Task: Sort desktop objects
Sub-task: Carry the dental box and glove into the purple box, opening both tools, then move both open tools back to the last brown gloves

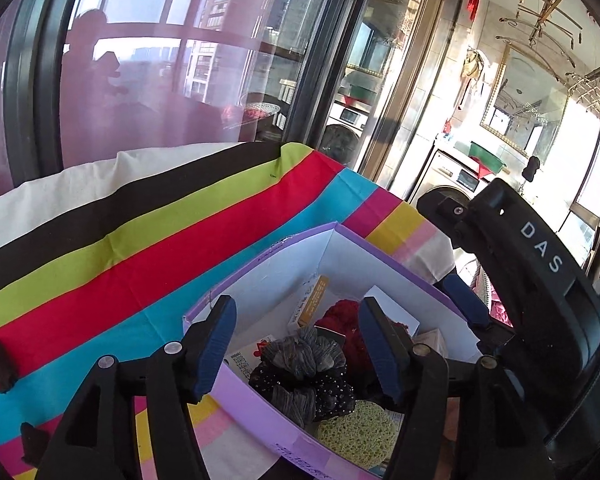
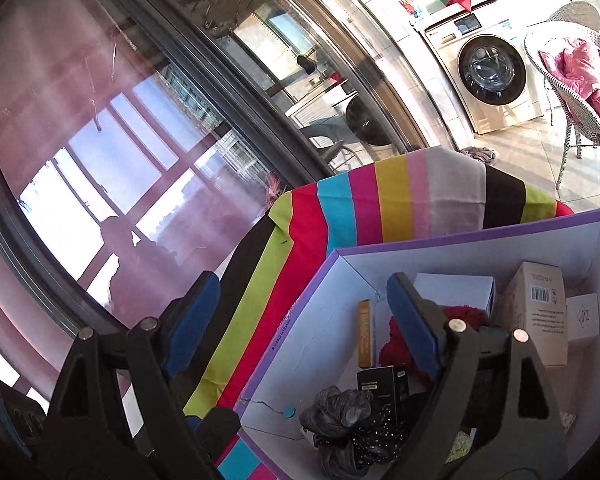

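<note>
- Blue-padded fingers of the left gripper fill the bottom of the left wrist view; its jaws stand partly apart with nothing pressed between the pads, hanging over the near corner of the purple box.
- Directly beneath that gap lie a grey striped scrunchie and a black sparkly scrunchie, touching each other inside the box.
- Just nearer the camera than those, a yellow-green sponge rests against the box's near wall.
- Behind the scrunchies sit a red knitted piece and a small orange-and-white carton, leaning on the white inner wall.
- Over the box's right edge stands the right gripper, black, lettered DAS.
- From the right wrist view, the right gripper has its jaws spread wide and empty: one finger is outside the box above the cloth, the other above the box's inside.
- Inside that view's box are a small black carton, a narrow gold-coloured box, a tall beige barcode carton and a white box.
- Under the box spreads a striped tablecloth in black, green, red, blue, pink and yellow.
- Beyond the table are sliding glass doors and, further off, a washing machine beside a wicker chair holding pink clothes.
</note>
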`<state>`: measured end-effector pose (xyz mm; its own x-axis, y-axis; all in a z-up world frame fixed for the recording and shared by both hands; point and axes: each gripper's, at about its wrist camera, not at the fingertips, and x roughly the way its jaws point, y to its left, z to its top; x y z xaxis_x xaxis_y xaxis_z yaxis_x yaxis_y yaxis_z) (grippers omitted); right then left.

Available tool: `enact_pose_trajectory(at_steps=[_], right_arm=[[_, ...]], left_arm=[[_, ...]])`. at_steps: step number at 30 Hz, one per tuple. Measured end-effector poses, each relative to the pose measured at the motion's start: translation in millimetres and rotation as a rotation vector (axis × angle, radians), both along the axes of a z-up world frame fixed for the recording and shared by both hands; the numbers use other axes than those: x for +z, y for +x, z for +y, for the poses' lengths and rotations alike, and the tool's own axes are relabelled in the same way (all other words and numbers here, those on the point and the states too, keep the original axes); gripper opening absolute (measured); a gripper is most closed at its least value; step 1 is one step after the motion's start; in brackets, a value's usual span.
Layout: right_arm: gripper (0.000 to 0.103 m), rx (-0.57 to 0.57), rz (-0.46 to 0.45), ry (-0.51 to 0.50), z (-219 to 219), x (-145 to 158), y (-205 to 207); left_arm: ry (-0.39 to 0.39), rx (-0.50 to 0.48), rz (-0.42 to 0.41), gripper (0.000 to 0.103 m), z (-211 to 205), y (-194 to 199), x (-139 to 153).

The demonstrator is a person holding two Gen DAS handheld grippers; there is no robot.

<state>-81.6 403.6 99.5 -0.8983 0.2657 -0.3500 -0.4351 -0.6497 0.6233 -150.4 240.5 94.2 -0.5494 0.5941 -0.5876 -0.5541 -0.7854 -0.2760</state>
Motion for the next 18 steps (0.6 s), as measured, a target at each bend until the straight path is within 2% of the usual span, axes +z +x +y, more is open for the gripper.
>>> enact_pose_trajectory(at_steps=[8, 11, 18], right_arm=[[0.089, 0.007, 0.014, 0.033, -7, -3, -4], [0.089, 0.037, 0.059, 0.058, -17, -2, -2], [0.092, 0.231, 0.174, 0.252, -78, 9, 1]], left_arm=[[0.016, 0.123, -0.015, 0.068, -60, 1, -3], [0.019, 0.201, -0.017, 0.068, -92, 2, -6], [0.015, 0.45, -0.044, 0.069, -180, 6, -33]])
